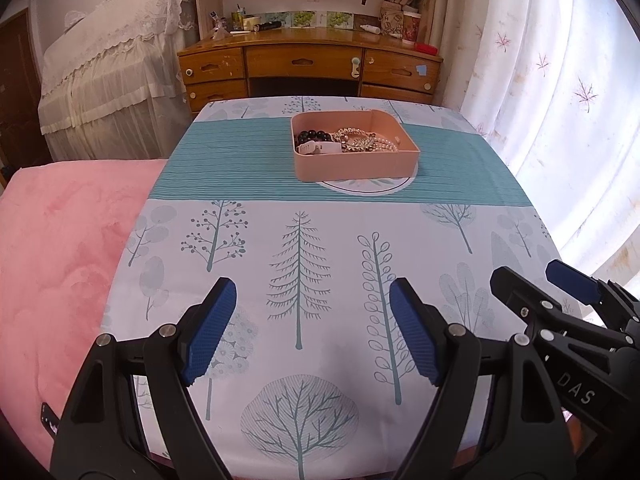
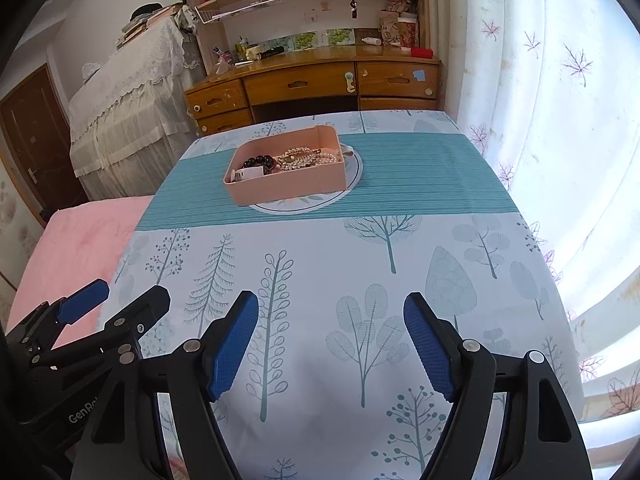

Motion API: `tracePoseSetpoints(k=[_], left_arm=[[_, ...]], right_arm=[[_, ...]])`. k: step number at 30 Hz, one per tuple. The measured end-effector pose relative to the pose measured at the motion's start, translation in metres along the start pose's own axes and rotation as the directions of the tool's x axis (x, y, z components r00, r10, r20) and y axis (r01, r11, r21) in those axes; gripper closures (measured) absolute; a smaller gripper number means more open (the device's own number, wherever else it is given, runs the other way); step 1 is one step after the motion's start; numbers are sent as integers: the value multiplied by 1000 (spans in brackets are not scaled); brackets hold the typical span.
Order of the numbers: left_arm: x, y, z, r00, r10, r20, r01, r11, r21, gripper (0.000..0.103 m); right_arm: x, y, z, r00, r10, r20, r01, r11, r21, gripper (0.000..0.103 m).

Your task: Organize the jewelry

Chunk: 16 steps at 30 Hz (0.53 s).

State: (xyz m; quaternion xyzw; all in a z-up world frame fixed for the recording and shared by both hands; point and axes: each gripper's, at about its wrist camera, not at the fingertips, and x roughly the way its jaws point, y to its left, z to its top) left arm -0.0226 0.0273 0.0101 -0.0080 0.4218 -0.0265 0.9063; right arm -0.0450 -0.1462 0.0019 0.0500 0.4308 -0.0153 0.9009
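Observation:
A pink tray stands on a white round plate at the far middle of the table. Inside lie a dark bead bracelet, a white tag, gold chains and pearls. My left gripper hovers open over the near part of the tablecloth, far short of the tray. Beside it, my right gripper is open too, nothing between its blue pads. Each gripper shows at the edge of the other's view.
The table wears a tree-print cloth with a teal band. A pink blanket lies to the left, white curtains hang to the right. A wooden desk stands behind the table.

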Motion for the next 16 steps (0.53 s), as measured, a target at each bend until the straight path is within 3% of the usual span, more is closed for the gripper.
tracePoseSetpoints(k=[16], left_arm=[[6, 2, -4, 1000, 0, -29, -1, 1000, -11, 26]], right_arm=[[5, -5, -6, 1000, -1, -18, 1, 1000, 4, 27]])
